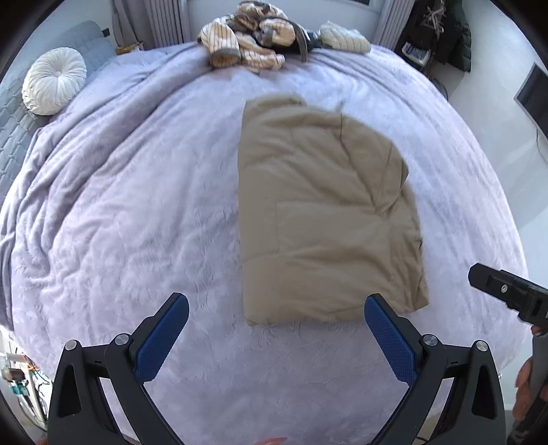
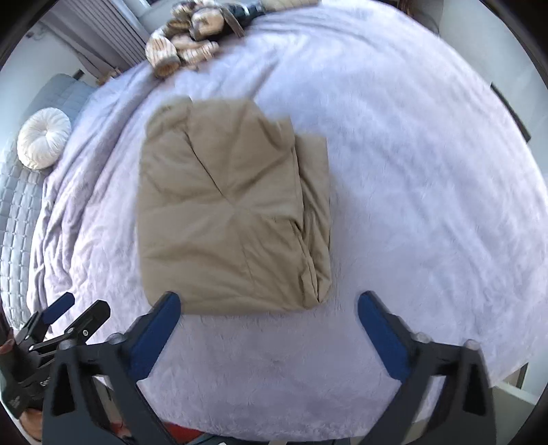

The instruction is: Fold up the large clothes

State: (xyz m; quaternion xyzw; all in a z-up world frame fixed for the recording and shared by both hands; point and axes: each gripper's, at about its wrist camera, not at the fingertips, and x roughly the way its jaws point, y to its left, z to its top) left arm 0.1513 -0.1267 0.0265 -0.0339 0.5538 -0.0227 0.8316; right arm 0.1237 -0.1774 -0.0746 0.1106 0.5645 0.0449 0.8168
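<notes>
Right gripper (image 1: 507,291) cut off at right picture edge, one finger showing. Clothes pile (image 2: 191,37) at far edge of bed (image 2: 411,171) blurry, top cut off. Tan folded cloth (image 2: 233,208) blurry.

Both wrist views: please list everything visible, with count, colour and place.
folded garment: one, tan, middle of the bed.
blanket: one, lilac, covering the bed.
clothes pile: one heap, striped cream and brown, far edge of the bed.
round cushion: one, white, far left on a grey-blue quilted surface.
curtains: grey, behind the bed.
left hand-held gripper: one, black with blue pads, open, above the near edge.
right hand-held gripper: one, same colours, open, nothing held.
</notes>
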